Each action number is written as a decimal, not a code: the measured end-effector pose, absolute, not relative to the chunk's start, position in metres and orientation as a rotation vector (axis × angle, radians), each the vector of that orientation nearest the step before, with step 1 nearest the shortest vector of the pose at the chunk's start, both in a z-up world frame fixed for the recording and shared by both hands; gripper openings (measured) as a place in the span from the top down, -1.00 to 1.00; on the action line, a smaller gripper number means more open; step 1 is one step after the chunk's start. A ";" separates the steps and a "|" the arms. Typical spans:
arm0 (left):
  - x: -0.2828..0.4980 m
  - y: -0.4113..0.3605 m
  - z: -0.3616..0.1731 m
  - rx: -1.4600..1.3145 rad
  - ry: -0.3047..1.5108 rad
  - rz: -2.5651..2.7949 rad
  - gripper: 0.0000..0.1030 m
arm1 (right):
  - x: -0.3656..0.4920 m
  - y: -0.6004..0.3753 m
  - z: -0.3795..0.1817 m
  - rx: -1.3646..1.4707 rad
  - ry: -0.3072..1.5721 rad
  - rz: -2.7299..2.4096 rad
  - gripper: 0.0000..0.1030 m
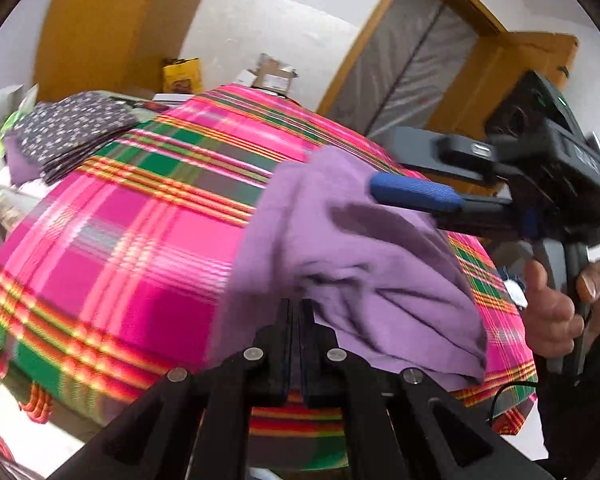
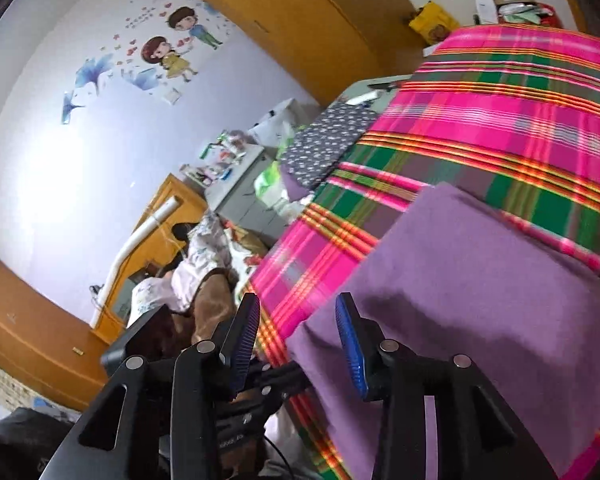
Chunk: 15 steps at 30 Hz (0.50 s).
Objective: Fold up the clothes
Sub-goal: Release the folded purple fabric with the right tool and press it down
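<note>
Purple cloth (image 1: 364,264) lies rumpled on a pink, green and orange plaid cover (image 1: 140,240) spread over the desk, near the edge closest to the person. From the left wrist view, the left gripper (image 1: 298,312) has its jaws pressed together on a fold of that purple cloth at its near edge. The right gripper (image 2: 298,332) stands spread, its blue ribbed pads apart with nothing pinched between them; one pad sits just above the cloth's corner, and in the left view its blue fingertip (image 1: 416,192) hovers over the far side of the cloth. A hand (image 1: 556,312) grips that gripper's handle at the right. Farther back on the plaid cover lies a folded dark garment with small white dots (image 1: 72,132), well apart from the purple cloth. Yellow-brown wooden cupboards (image 1: 96,24) stand behind.
</note>
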<state>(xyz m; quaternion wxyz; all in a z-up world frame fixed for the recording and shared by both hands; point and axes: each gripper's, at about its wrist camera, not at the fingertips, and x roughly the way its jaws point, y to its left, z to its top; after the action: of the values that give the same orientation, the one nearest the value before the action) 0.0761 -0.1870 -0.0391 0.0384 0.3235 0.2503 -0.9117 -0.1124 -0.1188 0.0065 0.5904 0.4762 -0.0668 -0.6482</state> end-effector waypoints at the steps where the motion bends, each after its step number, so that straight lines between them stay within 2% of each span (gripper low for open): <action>1: 0.078 -0.192 -0.039 0.983 0.780 -2.789 0.94 | -0.111 -0.116 0.010 1.089 -0.162 -1.509 0.19; 5: 0.093 -0.208 -0.033 0.913 0.842 -2.783 0.76 | -0.107 -0.091 0.017 1.026 -0.205 -1.546 0.17; 9: 0.098 -0.219 -0.022 0.822 0.889 -2.817 0.33 | -0.104 -0.061 0.007 1.011 -0.229 -1.577 0.17; 15: 0.084 -0.210 -0.026 0.879 0.897 -2.879 0.31 | -0.095 -0.025 -0.010 1.021 -0.232 -1.614 0.17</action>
<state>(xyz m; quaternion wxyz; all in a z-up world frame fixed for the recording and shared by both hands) 0.0844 -0.2104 -0.0257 0.0005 0.2798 0.2857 -0.9166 -0.0951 -0.0255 -0.0098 0.5719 0.4352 -0.0990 -0.6882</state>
